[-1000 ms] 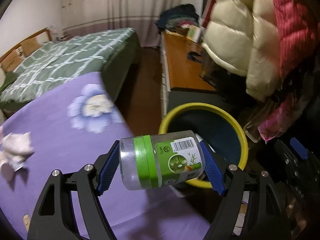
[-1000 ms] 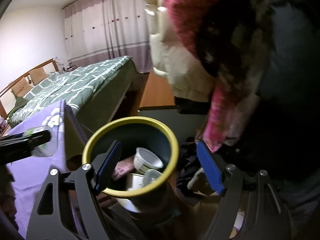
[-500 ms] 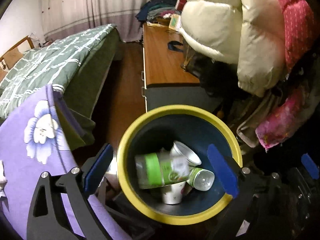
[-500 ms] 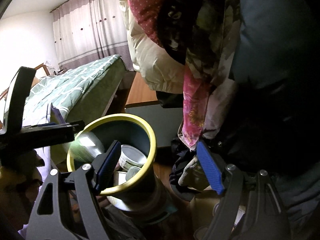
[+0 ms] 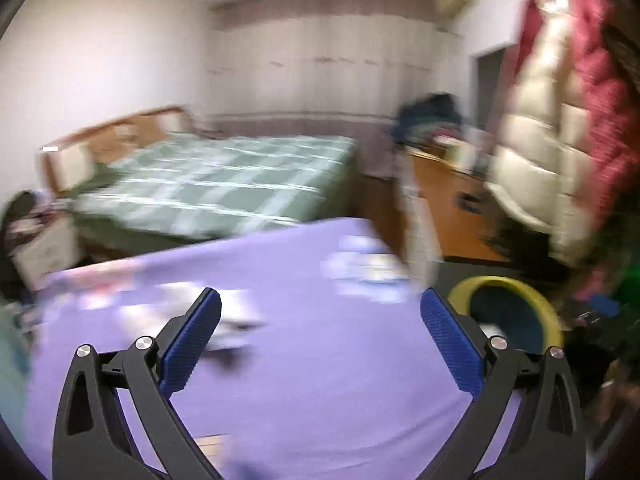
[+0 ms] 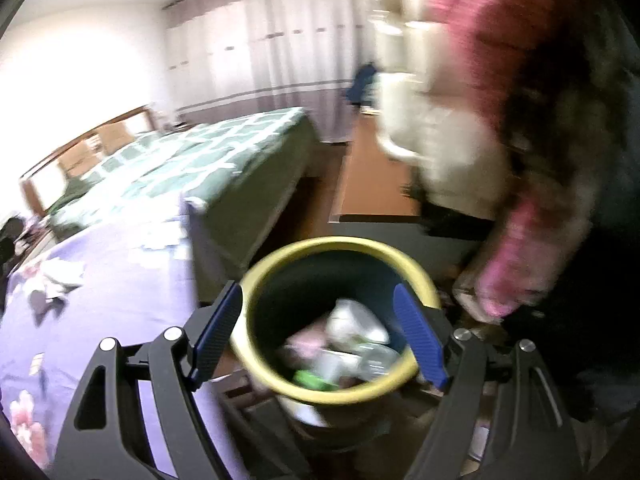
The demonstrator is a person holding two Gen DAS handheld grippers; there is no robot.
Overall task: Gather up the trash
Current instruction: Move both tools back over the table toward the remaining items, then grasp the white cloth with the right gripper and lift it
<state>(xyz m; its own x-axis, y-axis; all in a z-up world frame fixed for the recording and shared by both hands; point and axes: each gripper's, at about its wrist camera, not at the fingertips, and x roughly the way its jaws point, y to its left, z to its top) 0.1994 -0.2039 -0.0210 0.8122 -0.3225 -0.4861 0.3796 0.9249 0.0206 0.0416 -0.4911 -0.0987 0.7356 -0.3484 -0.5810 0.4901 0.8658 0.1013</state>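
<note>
Both grippers [image 5: 320, 336] [image 6: 318, 336] empty, jaws apart.

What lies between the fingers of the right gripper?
In the right wrist view, the open right gripper frames the yellow-rimmed bin, with blurred trash inside it.

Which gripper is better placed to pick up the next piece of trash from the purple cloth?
Left, probably. The left gripper is open and empty, facing the purple flowered cloth, where blurred white scraps lie ahead. The right gripper, also open, hangs over the yellow-rimmed bin.
</note>
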